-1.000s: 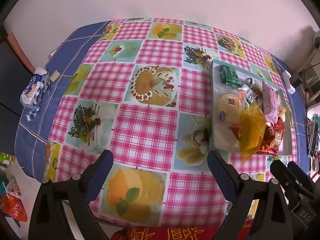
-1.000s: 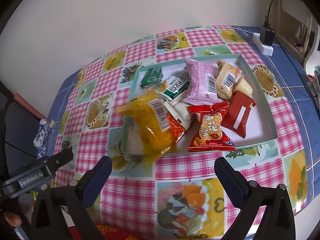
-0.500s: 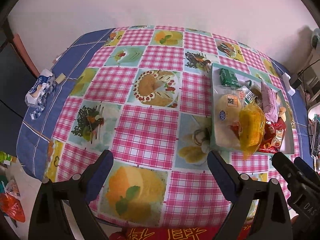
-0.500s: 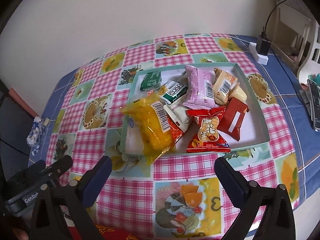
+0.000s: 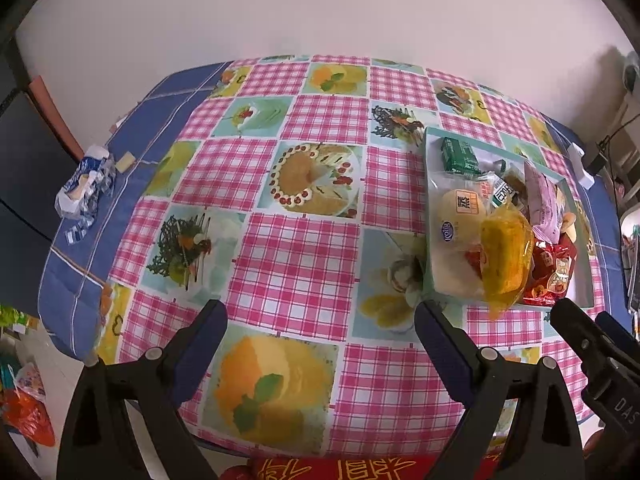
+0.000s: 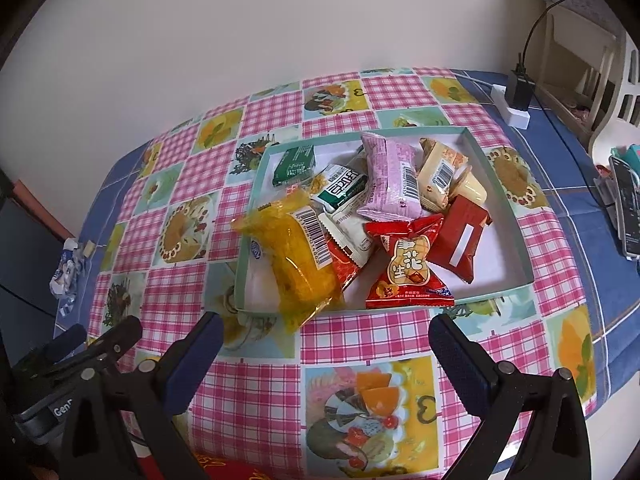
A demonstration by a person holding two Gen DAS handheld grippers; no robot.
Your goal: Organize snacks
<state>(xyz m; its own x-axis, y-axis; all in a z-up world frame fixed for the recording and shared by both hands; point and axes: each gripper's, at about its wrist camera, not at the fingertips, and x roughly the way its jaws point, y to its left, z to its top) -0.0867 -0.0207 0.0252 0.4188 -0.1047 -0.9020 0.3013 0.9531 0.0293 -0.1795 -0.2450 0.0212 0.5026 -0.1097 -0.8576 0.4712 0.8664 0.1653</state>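
A shallow pale-green box (image 6: 516,216) (image 5: 427,216) on the checked tablecloth holds several snack packets. A yellow packet (image 6: 298,256) (image 5: 505,256) hangs over its near left rim. Beside it lie a red peanut bag (image 6: 408,270), a dark red packet (image 6: 460,244), a pink packet (image 6: 390,178), a green packet (image 6: 294,164) (image 5: 460,154) and a white bun pack (image 5: 456,216). My right gripper (image 6: 326,340) hovers open in front of the box, nothing between its fingers. My left gripper (image 5: 322,328) hangs open over bare cloth, left of the box.
A crumpled blue-white wrapper (image 5: 86,188) (image 6: 68,268) lies at the table's left edge. A white power strip with a black plug (image 6: 516,104) sits at the back right. A remote (image 6: 628,208) lies at the far right. The wall runs close behind the table.
Both views have tilted so the table and box sit lower in frame, with more wall showing. The snacks have not shifted. Both grippers stay open.
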